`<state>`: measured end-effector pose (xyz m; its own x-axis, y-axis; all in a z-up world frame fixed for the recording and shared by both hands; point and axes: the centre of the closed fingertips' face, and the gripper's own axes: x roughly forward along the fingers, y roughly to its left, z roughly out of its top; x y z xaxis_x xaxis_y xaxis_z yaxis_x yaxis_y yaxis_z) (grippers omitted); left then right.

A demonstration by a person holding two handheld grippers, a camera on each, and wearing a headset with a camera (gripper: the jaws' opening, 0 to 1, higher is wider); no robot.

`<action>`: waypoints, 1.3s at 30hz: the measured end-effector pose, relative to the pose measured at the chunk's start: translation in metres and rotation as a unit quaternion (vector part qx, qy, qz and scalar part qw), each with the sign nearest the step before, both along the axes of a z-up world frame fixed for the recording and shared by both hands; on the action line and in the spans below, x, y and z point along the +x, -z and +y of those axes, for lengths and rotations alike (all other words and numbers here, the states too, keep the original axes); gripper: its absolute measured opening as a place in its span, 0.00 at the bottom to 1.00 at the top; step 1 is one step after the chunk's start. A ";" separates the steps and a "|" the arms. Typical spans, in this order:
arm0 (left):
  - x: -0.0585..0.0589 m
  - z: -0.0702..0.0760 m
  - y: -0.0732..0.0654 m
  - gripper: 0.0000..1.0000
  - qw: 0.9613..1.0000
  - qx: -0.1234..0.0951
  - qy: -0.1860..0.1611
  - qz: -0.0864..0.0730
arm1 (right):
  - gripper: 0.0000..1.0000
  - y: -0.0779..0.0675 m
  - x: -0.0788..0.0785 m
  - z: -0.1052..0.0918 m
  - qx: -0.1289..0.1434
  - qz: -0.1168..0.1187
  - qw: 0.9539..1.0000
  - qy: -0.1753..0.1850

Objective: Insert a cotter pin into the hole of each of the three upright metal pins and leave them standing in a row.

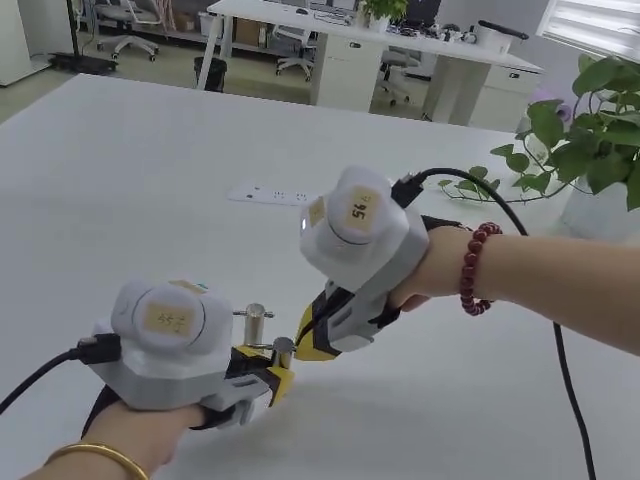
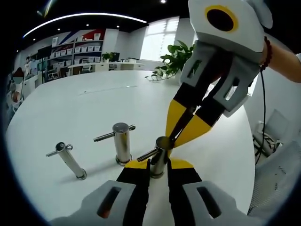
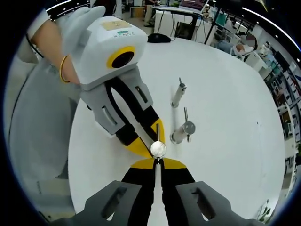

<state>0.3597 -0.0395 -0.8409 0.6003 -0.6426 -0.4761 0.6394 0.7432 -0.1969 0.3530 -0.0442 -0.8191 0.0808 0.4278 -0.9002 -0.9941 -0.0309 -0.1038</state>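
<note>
Three metal pins stand roughly in a line on the white tabletop. The left pin stands free, with the first cotter pin through the hole near its top. The middle pin, also free, carries the second cotter pin the same way. The right pin is clamped low on its shaft by the left tongs, which are closed on it from both sides. The third cotter pin pokes out of its left side, so it looks to be through the hole. The right tongs come down at the pin's head, pinched together on what seems to be the near end of that cotter pin; the contact is too small to be sure. I judge two pins finished and the third nearly so. What is left is to seat the cotter pin fully, release both tongs and leave the right pin upright in the row.
</note>
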 end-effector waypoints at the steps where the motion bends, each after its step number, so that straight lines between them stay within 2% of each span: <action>1: 0.000 0.000 0.000 0.12 1.000 0.000 0.000 0.000 | 0.05 0.000 0.000 0.000 -0.004 -0.001 1.000 -0.001; 6: 0.000 0.000 0.001 0.12 1.000 0.000 -0.001 0.001 | 0.05 0.001 0.000 0.000 -0.004 0.000 1.000 -0.001; 10: 0.000 0.000 0.002 0.13 1.000 0.005 0.002 -0.002 | 0.05 0.001 0.000 0.001 0.003 0.008 1.000 0.017; 13: 0.001 0.000 0.002 0.13 1.000 0.008 0.004 -0.003 | 0.08 0.003 -0.002 0.001 0.007 0.020 0.999 0.030; 17: 0.002 0.002 0.002 0.15 1.000 0.011 0.001 -0.006 | 0.14 0.002 -0.001 0.001 0.010 0.019 0.999 0.036; 22: -0.001 0.005 -0.001 0.19 1.000 0.013 0.001 -0.006 | 0.17 -0.002 -0.002 0.009 0.042 0.033 0.997 0.058; 29: -0.006 0.010 -0.003 0.23 1.000 0.022 0.003 -0.010 | 0.17 0.002 -0.001 0.016 0.058 0.025 0.996 0.065; 35: -0.009 0.013 -0.007 0.24 1.000 0.023 0.003 -0.013 | 0.16 0.005 0.001 0.016 0.061 0.021 0.996 0.068; 39: -0.011 0.016 -0.008 0.24 1.000 0.024 0.004 -0.014 | 0.16 0.006 0.001 0.016 0.069 0.024 0.994 0.080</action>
